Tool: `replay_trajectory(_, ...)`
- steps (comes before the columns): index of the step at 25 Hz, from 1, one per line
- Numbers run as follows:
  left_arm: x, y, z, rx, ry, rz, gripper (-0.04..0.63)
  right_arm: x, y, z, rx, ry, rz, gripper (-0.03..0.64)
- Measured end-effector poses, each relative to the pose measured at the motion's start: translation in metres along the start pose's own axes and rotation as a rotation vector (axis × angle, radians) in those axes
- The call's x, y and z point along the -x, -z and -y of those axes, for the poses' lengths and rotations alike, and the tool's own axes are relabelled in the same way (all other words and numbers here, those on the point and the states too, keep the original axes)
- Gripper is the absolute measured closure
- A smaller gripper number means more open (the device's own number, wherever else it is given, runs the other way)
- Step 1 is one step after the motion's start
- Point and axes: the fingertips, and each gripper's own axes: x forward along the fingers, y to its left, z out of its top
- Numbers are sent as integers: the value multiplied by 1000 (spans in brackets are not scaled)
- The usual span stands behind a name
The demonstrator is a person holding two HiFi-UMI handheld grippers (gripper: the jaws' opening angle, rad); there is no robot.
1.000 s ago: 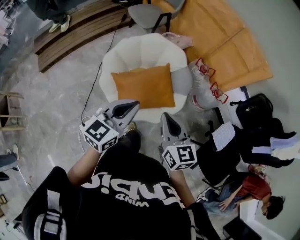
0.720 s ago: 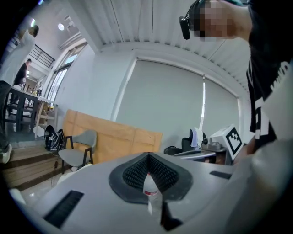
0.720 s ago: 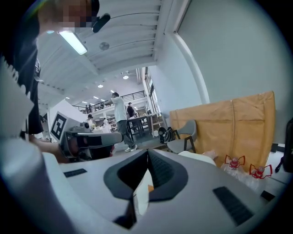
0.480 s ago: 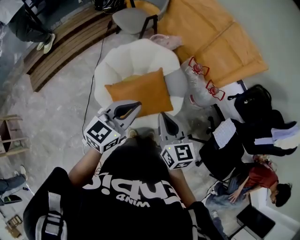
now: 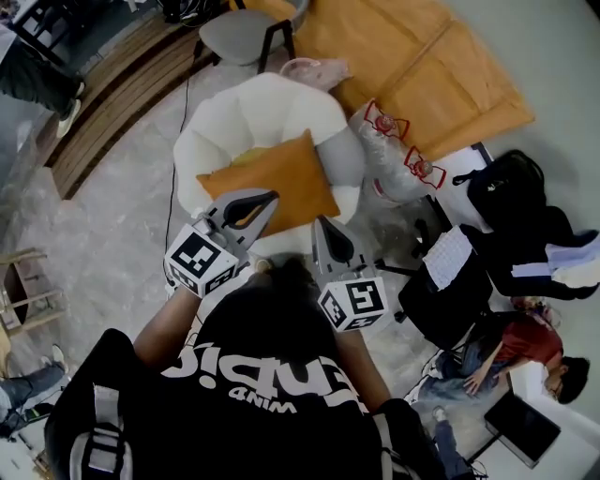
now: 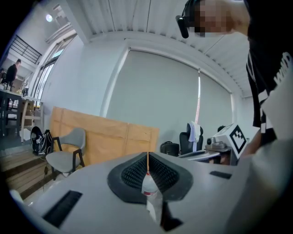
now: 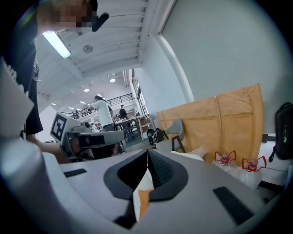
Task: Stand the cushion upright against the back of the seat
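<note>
An orange cushion [image 5: 267, 183] lies flat on the seat of a white rounded armchair [image 5: 262, 112], its front edge toward me. My left gripper [image 5: 265, 200] hovers over the cushion's near left part, jaws shut with nothing between them. My right gripper [image 5: 320, 225] is just off the cushion's near right corner, over the chair's front rim, also shut and empty. In the right gripper view a sliver of the orange cushion [image 7: 143, 201] shows below the closed jaws. The left gripper view looks over the chair toward the wall, and the other gripper's marker cube [image 6: 238, 137] shows at its right.
Large cardboard sheets [image 5: 422, 66] lean at the back right. A grey chair [image 5: 239, 28] stands behind the armchair. A clear plastic bag with red handles [image 5: 394, 155] sits beside it on the right. A black office chair [image 5: 450, 291] and bags [image 5: 506, 197] crowd the right side. A person [image 5: 525, 352] sits at lower right.
Both grippers have moved forward toward the armchair, and the cushion now sits closer under them. The jaws stay shut.
</note>
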Motion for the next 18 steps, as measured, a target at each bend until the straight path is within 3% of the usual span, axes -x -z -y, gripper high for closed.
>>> replay_trajectory(9,-58,39,-32,66,31,-87,573,-42,29,47,-52,23,-55,592)
replay_trajectory(10,-62,45,-34,83,35,-99,517,-45,37,50,-68,23,-75,581)
replay_trajectory(12,-71,60,-41,105,32,-124,486,-53,58,55,-105,13,-128,468)
replay_trajectory(18,-107,124,-75,111,-14,-206,485,-88,118,88,-162,16,-221,426)
